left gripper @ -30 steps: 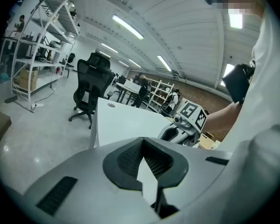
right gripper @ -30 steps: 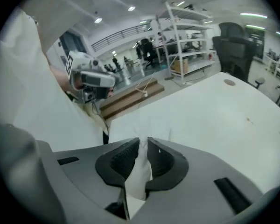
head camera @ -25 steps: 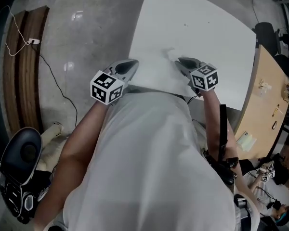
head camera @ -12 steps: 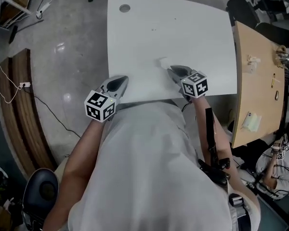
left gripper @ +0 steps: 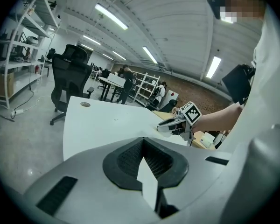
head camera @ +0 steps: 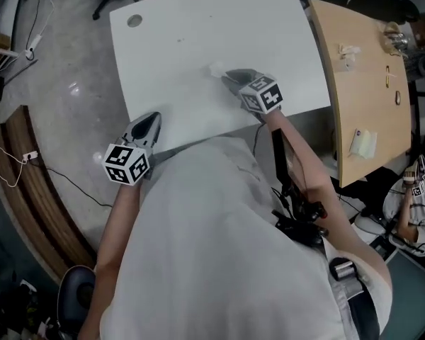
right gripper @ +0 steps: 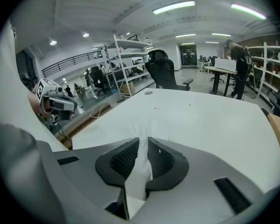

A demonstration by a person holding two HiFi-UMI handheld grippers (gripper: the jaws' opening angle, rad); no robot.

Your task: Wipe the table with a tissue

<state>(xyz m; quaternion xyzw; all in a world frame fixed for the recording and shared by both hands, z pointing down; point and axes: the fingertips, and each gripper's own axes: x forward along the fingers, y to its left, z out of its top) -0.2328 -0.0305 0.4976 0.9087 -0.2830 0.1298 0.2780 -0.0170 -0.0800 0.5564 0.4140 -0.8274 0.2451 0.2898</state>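
A white tissue [head camera: 216,69] lies bunched on the white table [head camera: 198,27], just ahead of my right gripper [head camera: 230,76]. That gripper is shut on the tissue [right gripper: 141,171], which runs up between its dark pads [right gripper: 123,160] and spreads onto the tabletop in front. My left gripper [head camera: 150,119] hovers at the table's near left corner, its jaws together with nothing in them. The left gripper view shows the right gripper [left gripper: 170,125] low over the table, and the right gripper view shows the left gripper [right gripper: 60,104] off to the left.
A wood-topped desk [head camera: 361,69] with small items adjoins the table's right side. A black office chair [left gripper: 70,78] stands beyond the far corner. A round cable hole [head camera: 134,20] marks the far left corner. A curved wooden bench [head camera: 28,190] and a cable lie on the floor at left.
The right gripper has slid the tissue rightward along the table and a little away from its near edge. The left gripper stayed by the near left corner. The head view has swung.
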